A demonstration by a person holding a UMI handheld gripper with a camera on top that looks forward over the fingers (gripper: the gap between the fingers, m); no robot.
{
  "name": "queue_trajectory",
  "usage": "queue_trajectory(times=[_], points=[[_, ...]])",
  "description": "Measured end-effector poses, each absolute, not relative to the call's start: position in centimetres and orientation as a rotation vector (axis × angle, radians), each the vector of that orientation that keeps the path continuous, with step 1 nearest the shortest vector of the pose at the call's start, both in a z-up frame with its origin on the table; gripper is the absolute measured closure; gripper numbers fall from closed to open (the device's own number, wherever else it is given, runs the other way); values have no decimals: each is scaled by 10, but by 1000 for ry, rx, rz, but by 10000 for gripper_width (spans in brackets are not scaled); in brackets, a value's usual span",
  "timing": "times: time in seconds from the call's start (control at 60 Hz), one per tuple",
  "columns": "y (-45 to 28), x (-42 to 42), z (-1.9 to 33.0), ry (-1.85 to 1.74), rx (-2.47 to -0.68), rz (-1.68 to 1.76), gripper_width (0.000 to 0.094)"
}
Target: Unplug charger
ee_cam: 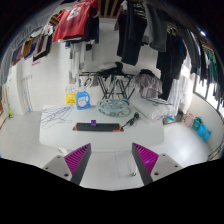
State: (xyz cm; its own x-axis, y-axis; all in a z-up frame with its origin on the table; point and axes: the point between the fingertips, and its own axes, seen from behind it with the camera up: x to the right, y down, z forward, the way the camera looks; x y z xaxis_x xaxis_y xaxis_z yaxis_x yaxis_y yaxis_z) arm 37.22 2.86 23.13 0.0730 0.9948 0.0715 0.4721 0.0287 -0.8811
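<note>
The gripper (pixel 111 160) hangs above the near edge of a white bench (pixel 60 135), its two fingers spread wide apart with nothing between them; the magenta pads (pixel 78 157) face each other across bare bench top. Beyond the fingers, toward the far side of the bench, a small purple-topped object (pixel 92 125) rests near the middle, too small to identify. Just beside it, toward the gripper's right, lies a dark tangle of cable and a blocky shape (pixel 131 119) that may be the charger, though its plug and socket cannot be made out. Farther from the fingers than the bench, a wire-frame rack (pixel 112 92) stands on the floor, with a blue and yellow container (pixel 79 97) near it, on the side of the purple-topped object. Above the rack, clothes hang in a row: red garments (pixel 76 20) on one side, dark garments (pixel 135 30) on the other. Some blue items (pixel 197 127) sit well beyond the bench's end on the cable side.
</note>
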Motion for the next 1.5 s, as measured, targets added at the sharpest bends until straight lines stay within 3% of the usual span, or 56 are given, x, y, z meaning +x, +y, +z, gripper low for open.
queue_trajectory(times=[0.433,0.683,1.5], points=[[-65,339,213,-1571,-1512,911,84],[-93,294,184,-1563,-1448,972,86],[-71,29,57,-1512,-1443,1063,78]])
